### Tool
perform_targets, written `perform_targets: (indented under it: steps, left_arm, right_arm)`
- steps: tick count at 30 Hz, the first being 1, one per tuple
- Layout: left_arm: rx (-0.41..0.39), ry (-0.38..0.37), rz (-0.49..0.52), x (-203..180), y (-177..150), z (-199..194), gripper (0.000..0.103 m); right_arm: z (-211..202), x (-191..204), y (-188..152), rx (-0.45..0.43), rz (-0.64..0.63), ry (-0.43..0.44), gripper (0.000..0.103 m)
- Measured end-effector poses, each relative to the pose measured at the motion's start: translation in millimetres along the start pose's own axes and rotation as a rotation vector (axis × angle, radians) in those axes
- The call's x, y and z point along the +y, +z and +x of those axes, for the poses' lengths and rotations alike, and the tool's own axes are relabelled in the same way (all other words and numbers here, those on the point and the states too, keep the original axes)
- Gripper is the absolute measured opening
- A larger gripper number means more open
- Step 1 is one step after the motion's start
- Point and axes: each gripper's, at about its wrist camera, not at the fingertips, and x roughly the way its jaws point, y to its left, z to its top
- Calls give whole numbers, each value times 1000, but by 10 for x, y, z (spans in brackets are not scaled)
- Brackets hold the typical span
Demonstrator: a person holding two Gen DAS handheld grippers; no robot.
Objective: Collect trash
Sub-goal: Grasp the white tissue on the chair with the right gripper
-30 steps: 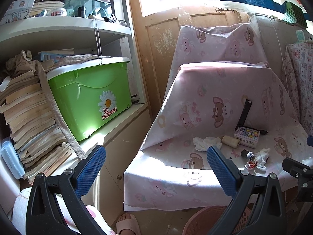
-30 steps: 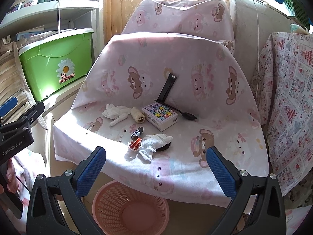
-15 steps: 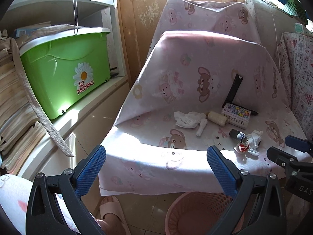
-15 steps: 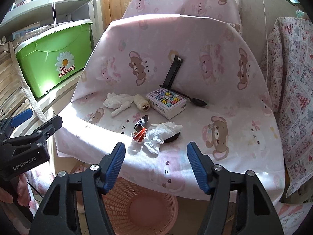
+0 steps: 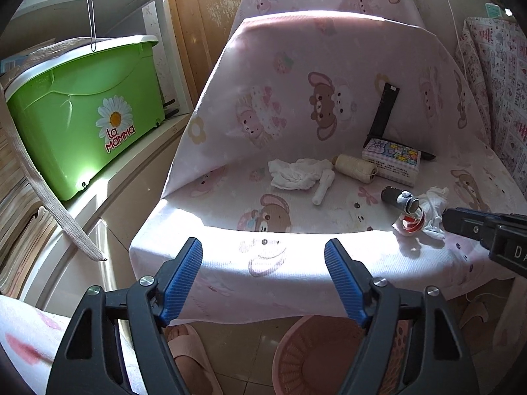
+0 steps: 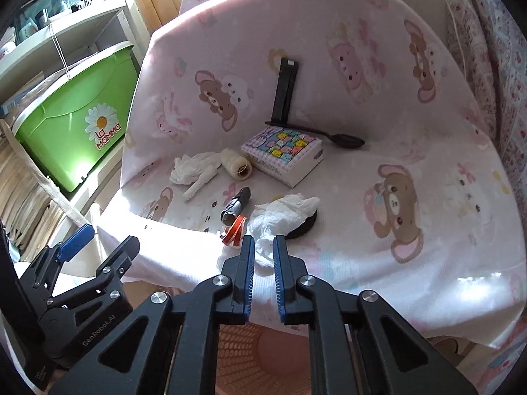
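The right tongs [image 6: 263, 247] have their blue pads almost pressed together, with only a thin gap. Their tips are at the near edge of a white tissue [image 6: 283, 212]. I cannot tell if they pinch it. This tissue lies partly on a flat black disc [image 6: 304, 225]. Just left of the tips is a red wrapper [image 6: 235, 227], and past it a small dark tube [image 6: 235, 205].

The left tongs [image 5: 263, 256] are spread wide and hold nothing. They hang over the front edge of the pink bear cloth [image 5: 296, 105]. Ahead of them lies a second tissue [image 5: 296, 172] with a small white roll [image 5: 322, 186] touching it. Just right of that is a spool of string [image 5: 355, 168], then a colorful box [image 5: 392, 161]. Behind the box a black strip [image 5: 383, 112] leans on the cloth, and a black spoon [image 6: 329, 136] lies beside it.

Under both tongs, on the floor, stands a pink basket [image 5: 316, 355]. Far to the left of the left tongs is a green bin [image 5: 85, 115] on a shelf. A foot in a pink slipper [image 5: 187, 355] shows below them.
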Motion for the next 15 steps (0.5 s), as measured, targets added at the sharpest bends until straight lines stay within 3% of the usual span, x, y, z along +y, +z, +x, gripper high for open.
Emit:
perform_targets:
  steps: [2,7,9,12,14,15]
  left_arm:
    - [3,-3,-5,9,4,9,75]
    - [22,-15,-44,76,16,50,77]
    - [31,-22,-60,97,12,70,81]
    - [42,-35,-63,102,-4,87,82]
    - [43,-43,-57,81,-18,88,82]
    - [42,-51,-50,56,-26,85,82]
  right_arm:
    - [52,13,-7,10,-3,15,13]
    - [237,44,-26,32,-39,-57,17]
    - [234,72,-23,24,-51,-75,27]
    - [230,137,-26,15,-94,-82,29]
    - [244,157,-37,15,-109,-80,24]
    - [237,153,-44,11,-110,-79,7]
